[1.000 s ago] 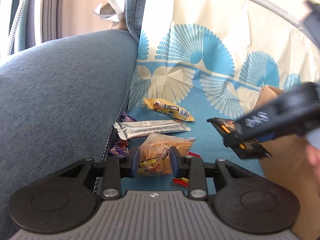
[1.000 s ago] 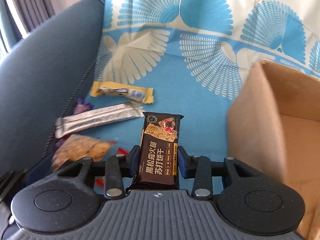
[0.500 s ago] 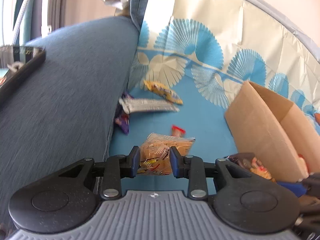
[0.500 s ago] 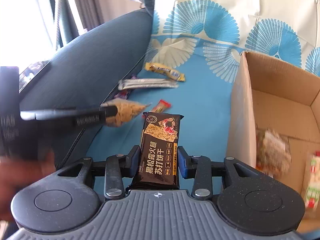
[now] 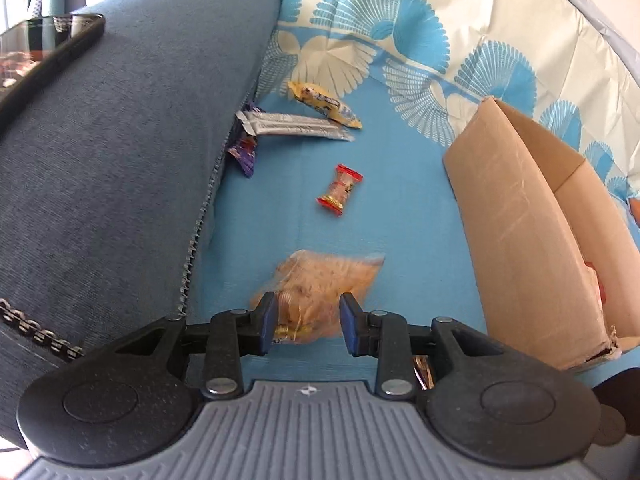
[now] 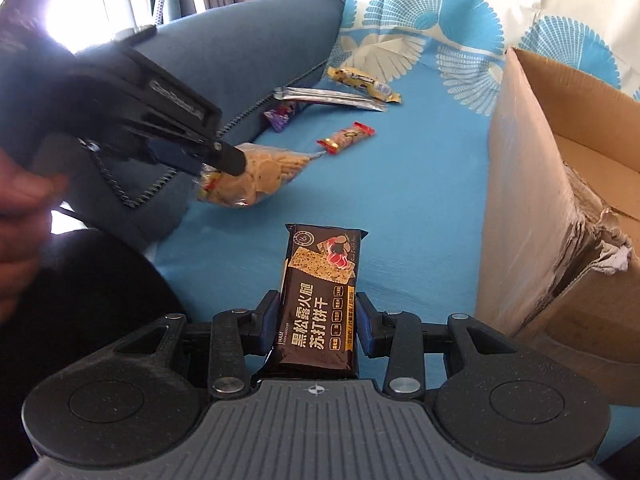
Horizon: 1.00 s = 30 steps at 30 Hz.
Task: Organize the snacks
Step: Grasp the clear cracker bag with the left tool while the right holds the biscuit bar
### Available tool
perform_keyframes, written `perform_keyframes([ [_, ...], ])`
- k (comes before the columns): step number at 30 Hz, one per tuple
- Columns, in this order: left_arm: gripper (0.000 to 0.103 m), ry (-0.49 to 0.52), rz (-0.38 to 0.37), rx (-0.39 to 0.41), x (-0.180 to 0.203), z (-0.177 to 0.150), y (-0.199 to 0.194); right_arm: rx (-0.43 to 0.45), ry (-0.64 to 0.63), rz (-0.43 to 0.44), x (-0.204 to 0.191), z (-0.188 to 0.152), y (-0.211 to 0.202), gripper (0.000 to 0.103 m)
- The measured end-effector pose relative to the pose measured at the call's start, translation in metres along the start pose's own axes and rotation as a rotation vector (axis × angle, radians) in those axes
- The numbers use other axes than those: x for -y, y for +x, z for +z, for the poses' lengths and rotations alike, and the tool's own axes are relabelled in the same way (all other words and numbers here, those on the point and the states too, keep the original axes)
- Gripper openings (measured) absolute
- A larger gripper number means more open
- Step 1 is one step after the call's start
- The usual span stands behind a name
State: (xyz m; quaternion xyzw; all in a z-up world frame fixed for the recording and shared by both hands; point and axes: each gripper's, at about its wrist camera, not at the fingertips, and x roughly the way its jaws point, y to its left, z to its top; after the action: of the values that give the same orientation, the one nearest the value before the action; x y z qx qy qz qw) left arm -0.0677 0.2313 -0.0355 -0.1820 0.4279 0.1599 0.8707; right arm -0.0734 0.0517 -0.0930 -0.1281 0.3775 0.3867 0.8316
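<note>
My left gripper [image 5: 308, 322] is shut on a clear bag of round biscuits [image 5: 324, 280], which it holds just above the blue cushion. The right wrist view shows that bag [image 6: 260, 178] hanging from the left gripper [image 6: 228, 164], with a hand behind it. My right gripper [image 6: 316, 320] is shut on a dark brown cracker packet [image 6: 320, 280] that stands up between its pads. An open cardboard box [image 6: 520, 200] stands to the right in both views [image 5: 520, 240], with some snacks partly visible inside.
Loose on the cushion lie a red candy [image 5: 340, 189], a silver bar [image 5: 296, 125], a yellow bar [image 5: 326, 102] and a purple wrapper [image 5: 244, 152] against the sofa arm. A phone [image 5: 44, 52] rests on the blue armrest at the left.
Both grippers drew back from the snack pile with their packets still gripped. The biscuit bag rose off the cushion, uncovering the red candy. The right gripper swung until the box stood at its right.
</note>
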Motion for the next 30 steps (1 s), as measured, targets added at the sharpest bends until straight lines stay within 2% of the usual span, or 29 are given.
perform_keyframes([
  [5,0.038,0.084,-0.045,-0.076,0.016,0.000,0.011,-0.027,0.044,0.002,0.010,-0.004,0.012,0.041],
  [8,0.046,0.074,-0.054,-0.048,0.016,-0.001,0.011,-0.049,0.071,0.009,0.012,-0.005,0.018,0.041],
  [11,0.060,-0.008,-0.070,-0.022,0.004,0.001,0.010,-0.048,0.077,0.020,0.013,-0.004,0.019,0.043],
  [13,0.075,-0.060,-0.044,-0.053,0.000,0.004,0.017,-0.047,0.081,0.023,0.014,-0.004,0.018,0.043],
  [19,0.076,-0.154,-0.043,-0.124,-0.012,0.013,0.034,-0.059,0.090,0.025,0.015,-0.004,0.019,0.044],
  [30,0.080,-0.151,-0.027,-0.211,-0.010,0.020,0.056,-0.062,0.083,0.025,0.016,-0.005,0.020,0.045],
])
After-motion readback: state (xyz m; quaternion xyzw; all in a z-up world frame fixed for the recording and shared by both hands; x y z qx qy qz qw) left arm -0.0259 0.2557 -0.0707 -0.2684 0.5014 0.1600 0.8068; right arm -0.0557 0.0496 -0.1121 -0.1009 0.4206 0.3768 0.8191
